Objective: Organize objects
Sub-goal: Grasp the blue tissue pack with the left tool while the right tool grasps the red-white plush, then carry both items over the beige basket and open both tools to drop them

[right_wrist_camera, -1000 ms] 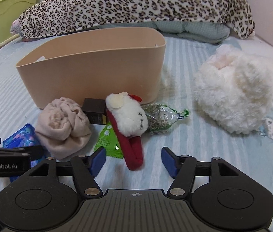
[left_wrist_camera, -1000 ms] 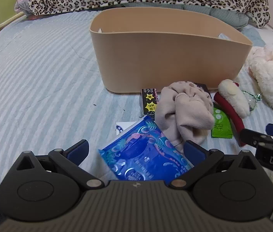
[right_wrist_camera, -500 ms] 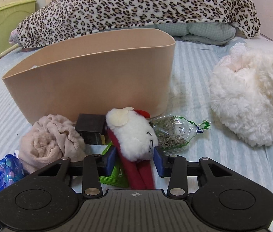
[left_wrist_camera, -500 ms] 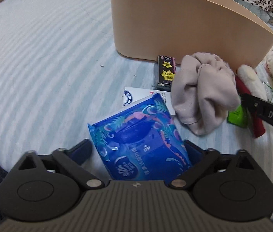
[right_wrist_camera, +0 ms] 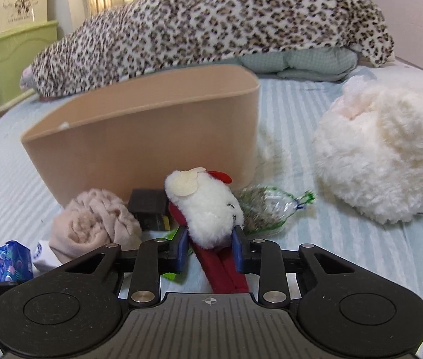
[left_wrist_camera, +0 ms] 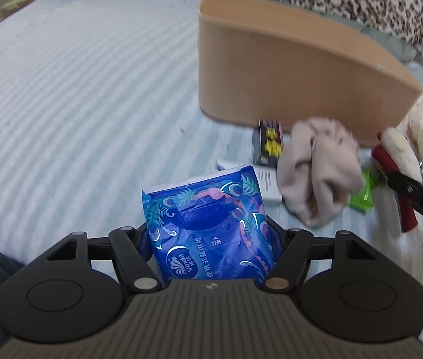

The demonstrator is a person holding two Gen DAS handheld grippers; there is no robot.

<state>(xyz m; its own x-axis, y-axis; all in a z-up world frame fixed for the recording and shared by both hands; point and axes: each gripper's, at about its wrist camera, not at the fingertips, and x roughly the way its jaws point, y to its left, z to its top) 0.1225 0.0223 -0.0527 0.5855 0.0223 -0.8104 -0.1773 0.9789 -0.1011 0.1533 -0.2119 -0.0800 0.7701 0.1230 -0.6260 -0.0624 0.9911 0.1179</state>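
My left gripper (left_wrist_camera: 210, 239) is shut on a blue tissue pack (left_wrist_camera: 208, 224) and holds it tilted up off the bed. My right gripper (right_wrist_camera: 210, 249) is shut on a white and red plush toy (right_wrist_camera: 204, 209), its pads pressing the toy's sides. A tan oval bin (right_wrist_camera: 139, 140) stands just behind; it also shows in the left wrist view (left_wrist_camera: 295, 68). A rolled beige cloth (right_wrist_camera: 91, 224), a black box (right_wrist_camera: 148, 209), a green sachet (left_wrist_camera: 361, 193) and a clear bag of dried herbs (right_wrist_camera: 265, 209) lie in front of the bin.
A large fluffy white plush (right_wrist_camera: 376, 155) lies to the right. A leopard-print blanket (right_wrist_camera: 211, 27) is piled at the back. White paper (left_wrist_camera: 266, 179) lies under the cloth. The striped bed sheet (left_wrist_camera: 77, 104) stretches left of the bin.
My left gripper closed on the blue tissue pack and lifted it. My right gripper moved forward and closed on the white and red plush toy.
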